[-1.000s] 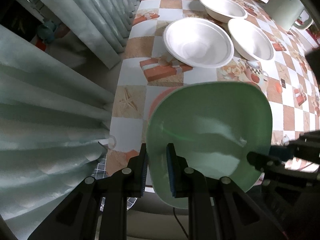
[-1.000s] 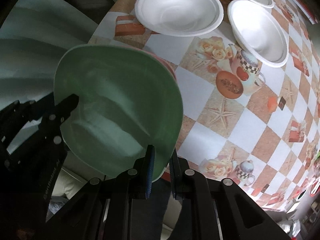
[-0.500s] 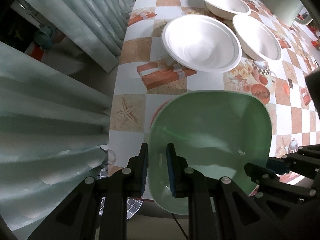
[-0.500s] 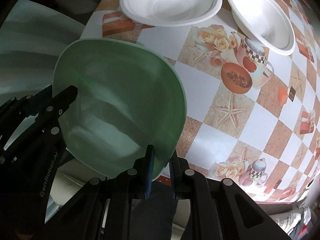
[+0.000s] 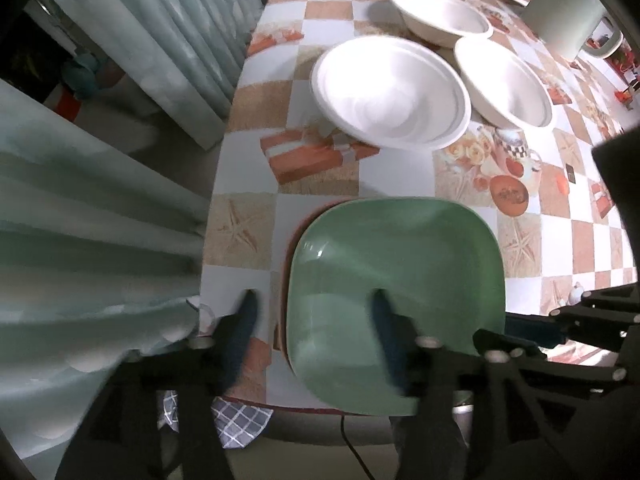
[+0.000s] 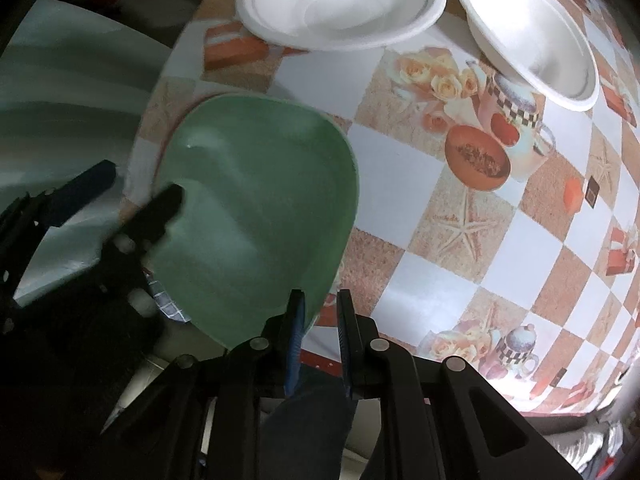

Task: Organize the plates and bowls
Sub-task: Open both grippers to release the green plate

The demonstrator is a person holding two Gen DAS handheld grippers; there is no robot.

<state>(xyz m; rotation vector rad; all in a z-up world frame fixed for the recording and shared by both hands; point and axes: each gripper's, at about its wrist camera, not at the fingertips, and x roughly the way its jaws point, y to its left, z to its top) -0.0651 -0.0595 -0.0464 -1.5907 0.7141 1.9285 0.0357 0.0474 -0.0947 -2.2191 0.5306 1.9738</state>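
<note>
From my seat, the square plate (image 5: pixel 396 280) lies on another plate (image 5: pixel 289 256) at the near edge of the table (image 5: pixel 320 184), toward its left edge. Behind it sits one bowl (image 5: pixel 390 92), a second bowl (image 5: pixel 504 80) just right of it (rims nearly touching), a third bowl (image 5: pixel 440 22) farther back. A curtain (image 5: pixel 100 216) hangs beyond the left edge.

My left black two-finger gripper (image 5: pixel 312 312) stands with its blue-padded fingers (image 5: pixel 246 312) spread wide apart. My right black two-finger gripper (image 6: pixel 320 320) has its fingers nearly together, a narrow gap between them.
</note>
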